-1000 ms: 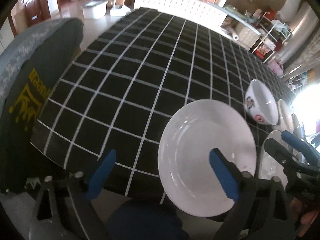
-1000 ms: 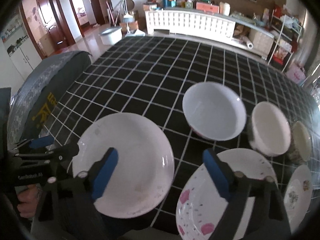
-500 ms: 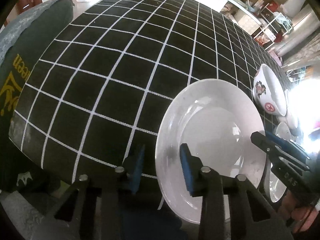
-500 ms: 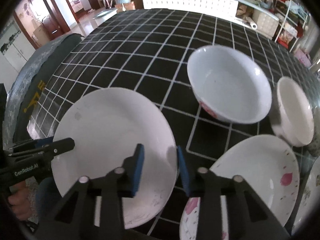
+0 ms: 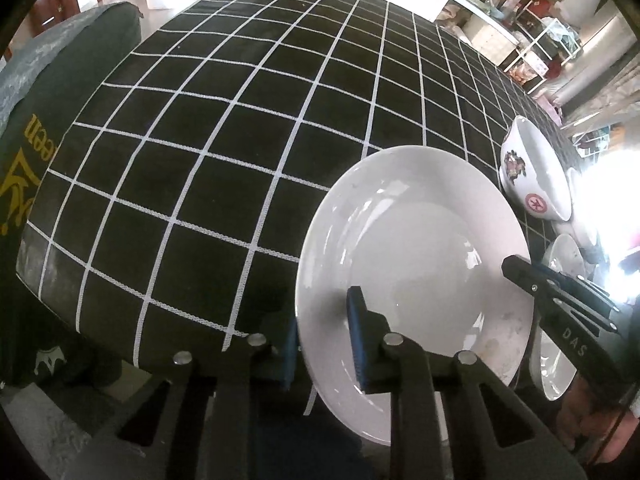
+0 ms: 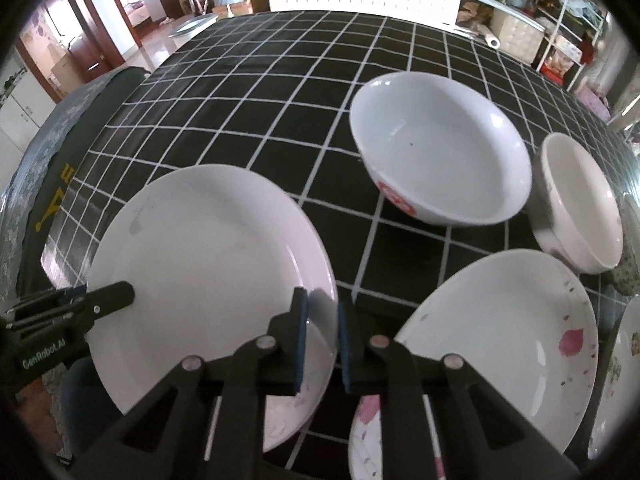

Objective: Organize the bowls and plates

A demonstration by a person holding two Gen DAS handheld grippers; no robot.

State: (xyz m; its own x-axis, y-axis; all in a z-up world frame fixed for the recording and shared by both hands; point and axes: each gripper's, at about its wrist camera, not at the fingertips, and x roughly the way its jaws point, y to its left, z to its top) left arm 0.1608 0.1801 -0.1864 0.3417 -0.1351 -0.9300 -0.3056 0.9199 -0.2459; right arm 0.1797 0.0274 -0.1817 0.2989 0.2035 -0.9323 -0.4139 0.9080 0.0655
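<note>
On the checked table (image 6: 248, 92), the white plate (image 6: 208, 264) is pinched at opposite rims by the left tool (image 5: 324, 330) and right tool (image 6: 322, 336). Pink-flecked plate (image 6: 500, 344), large bowl (image 6: 440, 148), small bowl (image 6: 580, 204) lie unstacked; sorting seems barely begun.

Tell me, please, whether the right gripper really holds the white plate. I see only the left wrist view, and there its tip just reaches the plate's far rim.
Observer: Yes. In the right wrist view the right gripper has its jaws shut on the rim of the white plate, with a pad on each face.
Operator: What lies beside the plate on that side? Glare hides it for me.
Observer: A plate with pink petals lies close to it. I cannot tell whether the two touch.
Operator: Is the bowl with the red mark empty?
Observer: Yes, the large bowl has nothing inside.
</note>
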